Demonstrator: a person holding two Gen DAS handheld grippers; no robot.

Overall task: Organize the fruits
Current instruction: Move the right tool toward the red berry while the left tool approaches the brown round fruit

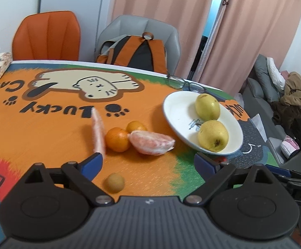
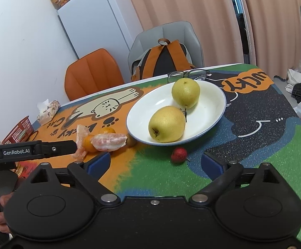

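Organizing step: two pears (image 2: 167,124) already lie in the white plate (image 2: 212,95); the loose fruit outside it has yet to be gathered.
Left gripper (image 1: 148,161): fingers spread wide and empty, poised above the worktop (image 1: 46,128) short of the citrus cluster.
Right gripper (image 2: 155,161): fingers likewise spread, holding nothing, facing the plate's near rim.
Fruit left of the plate: two mandarins (image 1: 117,139), a peeled pomelo segment (image 1: 152,142) resting against them, and a thinner segment (image 1: 98,130), blurred, possibly standing on edge.
Fruit nearer than the plate: a small brown round fruit (image 1: 114,182) between the left fingers; a red lychee-like fruit (image 2: 178,155) just off the rim.
Next move, judged: lower one gripper over a single small fruit and close gently, since the soft segments bruise easily.
Obstacles: touching mandarins and segment leave little finger room; spectacles (image 2: 188,75) lie just behind the plate.
Surroundings: tissue pack (image 2: 48,111) and red basket (image 2: 18,130) far left of the plate.
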